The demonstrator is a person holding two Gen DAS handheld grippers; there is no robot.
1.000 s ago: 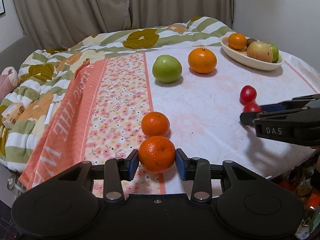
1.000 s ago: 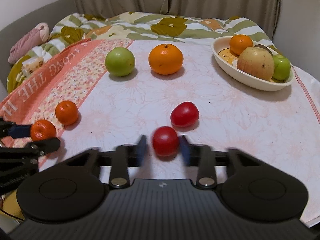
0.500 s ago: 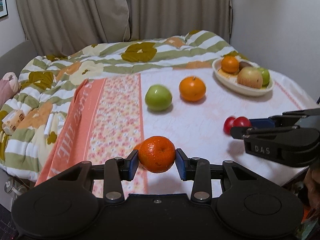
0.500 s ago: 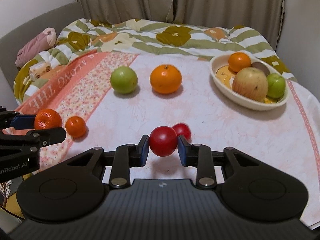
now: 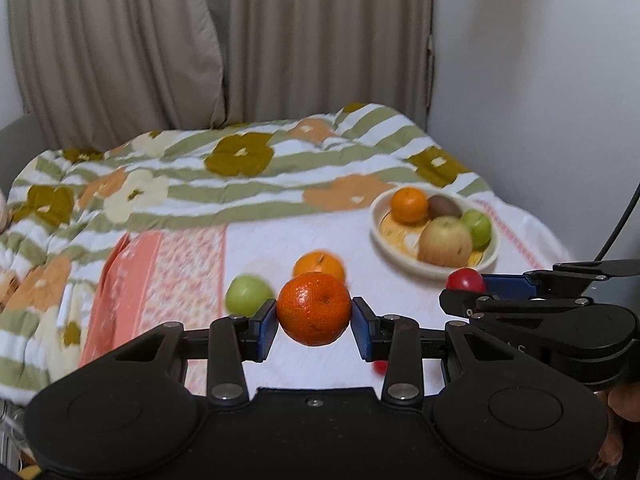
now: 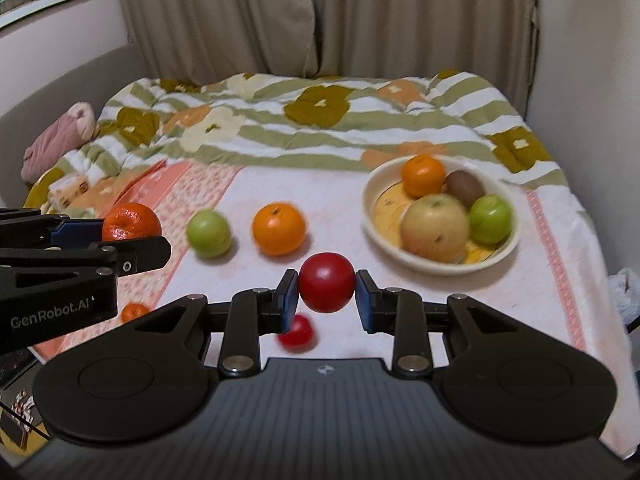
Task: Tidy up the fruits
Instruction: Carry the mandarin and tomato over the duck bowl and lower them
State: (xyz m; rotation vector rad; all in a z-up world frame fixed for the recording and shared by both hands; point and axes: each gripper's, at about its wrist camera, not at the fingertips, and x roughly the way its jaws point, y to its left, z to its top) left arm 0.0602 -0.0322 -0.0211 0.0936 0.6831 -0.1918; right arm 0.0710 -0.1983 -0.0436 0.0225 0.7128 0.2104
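My left gripper (image 5: 314, 323) is shut on a mandarin (image 5: 314, 309) and holds it above the table. The right gripper (image 6: 327, 295) is shut on a red fruit (image 6: 327, 287), also lifted. A cream bowl (image 6: 496, 254) at the back right holds a mandarin (image 6: 423, 175), a kiwi (image 6: 465, 188), a yellow apple (image 6: 435, 227) and a green apple (image 6: 490, 219). On the cloth lie a green apple (image 6: 209, 233), an orange (image 6: 279, 229), a second red fruit (image 6: 298, 331) and a small mandarin (image 6: 134, 312). From the left wrist view the right gripper (image 5: 466, 298) shows at the right with its red fruit (image 5: 465, 279).
A flowered, striped quilt (image 6: 320, 124) is bunched along the table's far side. A pink bundle (image 6: 56, 140) and a small box (image 6: 70, 192) lie at the far left. Curtains (image 5: 224, 40) and a wall stand behind. A cable (image 5: 620, 220) hangs at the right.
Both grippers rose off the table with their fruit, the mandarin on the left and the red fruit on the right. The fruits on the cloth now sit lower and farther in both views.
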